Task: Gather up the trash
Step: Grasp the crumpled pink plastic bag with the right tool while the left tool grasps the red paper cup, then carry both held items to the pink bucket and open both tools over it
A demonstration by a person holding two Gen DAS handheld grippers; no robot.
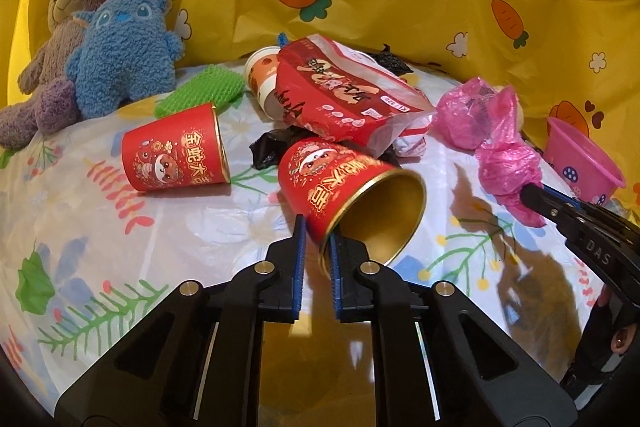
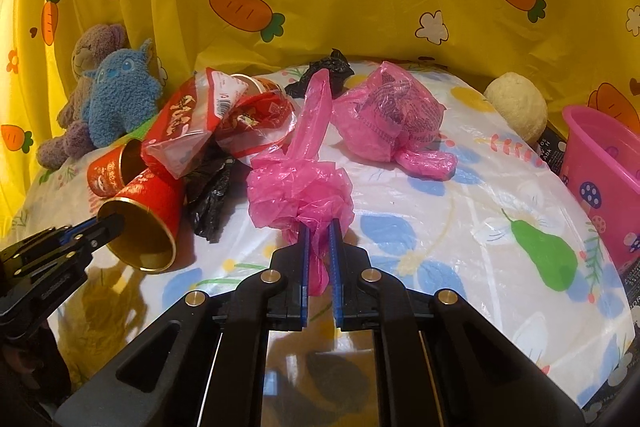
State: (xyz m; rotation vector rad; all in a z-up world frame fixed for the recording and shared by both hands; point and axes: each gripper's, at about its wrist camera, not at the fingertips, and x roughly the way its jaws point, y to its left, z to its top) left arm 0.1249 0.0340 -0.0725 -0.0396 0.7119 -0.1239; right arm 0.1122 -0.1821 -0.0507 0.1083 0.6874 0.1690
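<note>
In the left wrist view, the left gripper (image 1: 318,233) is closed on the rim of a red paper cup with a gold lining (image 1: 352,201): one finger sits outside the wall and the other inside the mouth, and the cup lies tipped on its side on the flower-printed plastic cover of the bench (image 1: 180,227). Beyond the cup and touching it lie a crumpled black plastic bag (image 1: 272,147) and a red-and-clear printed snack bag (image 1: 352,95); a second red paper cup (image 1: 176,151) lies on its side to the left of the gripper, well apart. In the right wrist view, the right gripper (image 2: 319,227) is clamped on a crumpled pink plastic bag (image 2: 300,187), a strip of which hangs down between its fingers. Ahead and slightly to the right rests a knotted pink plastic bag bundle (image 2: 390,119); a pink plastic bucket with mushroom prints (image 2: 604,179) stands at the far right edge.
</note>
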